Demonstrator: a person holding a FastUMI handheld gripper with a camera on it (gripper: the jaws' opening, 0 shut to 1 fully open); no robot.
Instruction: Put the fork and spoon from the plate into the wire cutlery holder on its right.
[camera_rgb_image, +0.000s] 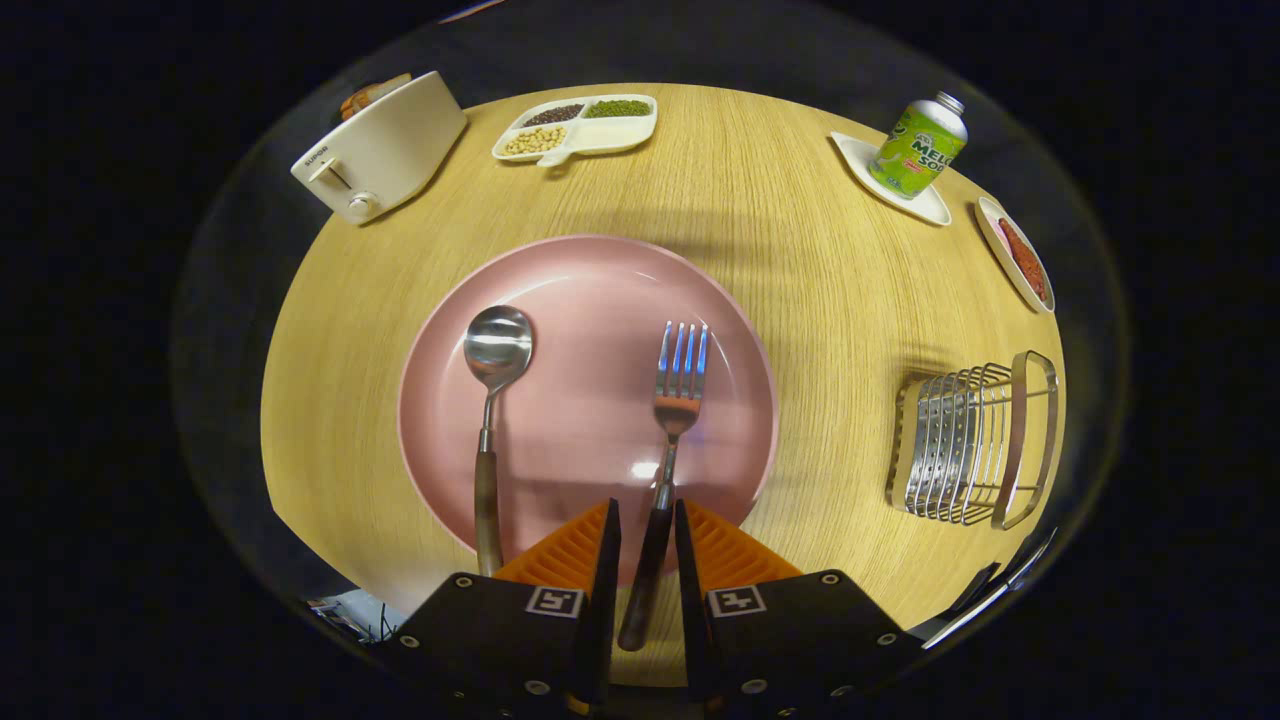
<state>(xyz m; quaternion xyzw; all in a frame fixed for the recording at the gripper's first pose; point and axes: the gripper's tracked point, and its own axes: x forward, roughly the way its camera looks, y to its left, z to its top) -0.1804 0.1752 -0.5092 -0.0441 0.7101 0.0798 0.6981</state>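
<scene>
Two utensils on the pink plate (590, 290): one spoon (497, 350) left, one fork (679, 375) right, handles toward me for easy grabbing. My gripper (647, 545) straddles the fork handle, fingers close either side; whether they press it I cannot tell. One wire cutlery holder (975, 440) stands right of the plate, empty.

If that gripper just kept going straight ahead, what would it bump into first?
The fork: its handle already lies between the gripper fingers, with a narrow gap visible each side. Beyond it lies the pink plate; how high the gripper rides is unclear.
</scene>
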